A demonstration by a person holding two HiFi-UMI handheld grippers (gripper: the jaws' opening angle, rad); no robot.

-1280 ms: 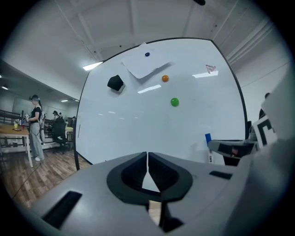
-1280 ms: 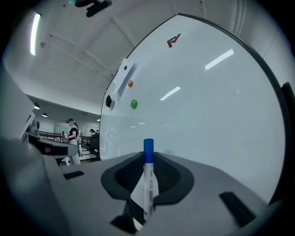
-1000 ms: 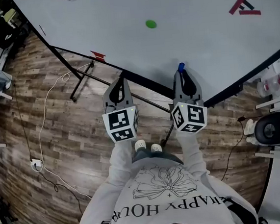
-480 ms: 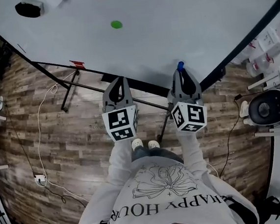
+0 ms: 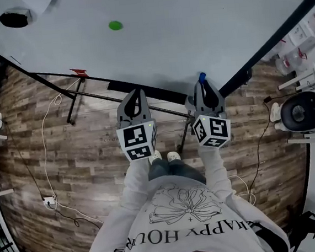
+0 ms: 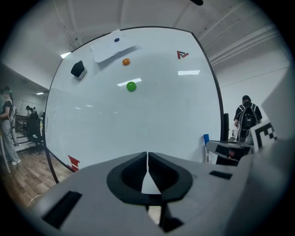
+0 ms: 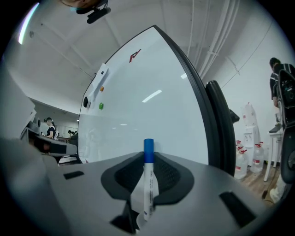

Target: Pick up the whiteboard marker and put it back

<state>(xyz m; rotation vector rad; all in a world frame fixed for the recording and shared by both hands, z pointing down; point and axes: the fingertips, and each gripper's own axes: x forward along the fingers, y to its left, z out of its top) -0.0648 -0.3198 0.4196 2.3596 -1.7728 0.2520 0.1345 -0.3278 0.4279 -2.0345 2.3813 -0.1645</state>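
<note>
Whiteboard marker, white barrel w/ blue cap, sitting btwn jaws of right gripper. Gripper clamping barrel, cap poking out past tips toward whiteboard. Left gripper riding alongside, jaws clenched together, nothing btwn them, also facing board. Green magnet, orange magnet, black eraser sticking to board higher up. Person standing on wood floor.
</note>
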